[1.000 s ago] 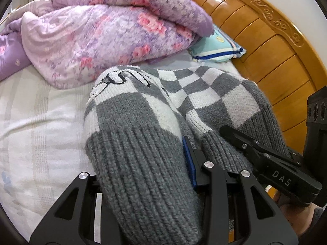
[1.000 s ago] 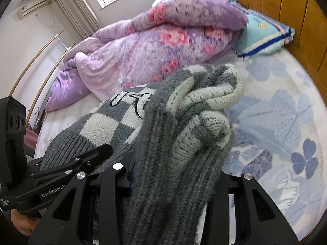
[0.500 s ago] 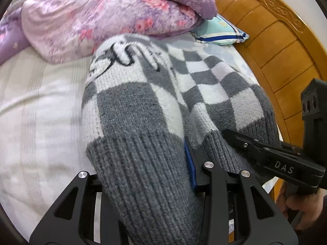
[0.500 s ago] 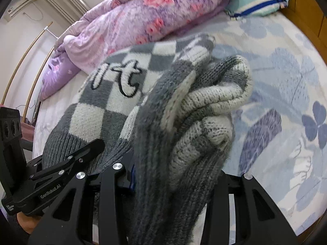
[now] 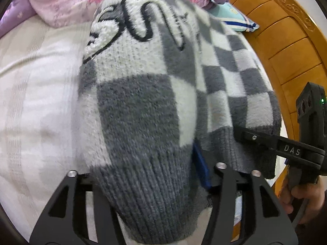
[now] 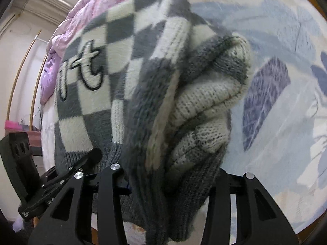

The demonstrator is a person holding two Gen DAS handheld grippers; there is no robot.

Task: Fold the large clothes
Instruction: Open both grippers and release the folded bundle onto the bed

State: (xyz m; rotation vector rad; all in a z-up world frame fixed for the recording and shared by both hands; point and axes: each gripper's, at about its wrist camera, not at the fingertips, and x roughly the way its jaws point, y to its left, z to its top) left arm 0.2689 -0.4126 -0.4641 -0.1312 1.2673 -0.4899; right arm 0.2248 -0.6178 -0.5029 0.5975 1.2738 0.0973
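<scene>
While both tools grip its ribbed hem, a grey-and-white checked knitted sweater (image 5: 143, 102) fills the centre of each wrist view, stretching from the lower edge toward the top of the frame over a pale bed sheet (image 5: 36, 94). The left gripper (image 5: 143, 175) has the hem between its jaws, which are opening; whether the pads press the knit is not clear. The right gripper (image 6: 169, 175) clamps a thick bunch of the same hem, its jaws easing apart slightly. The garment's long axis runs away from the cameras, hem nearest, its black-outlined lettering (image 5: 130, 24) toward a purple floral quilt (image 5: 61, 6) at upper left. Doing this well likely means laying the hem flat and square, then letting go on both sides together so the knit does not bunch.
</scene>
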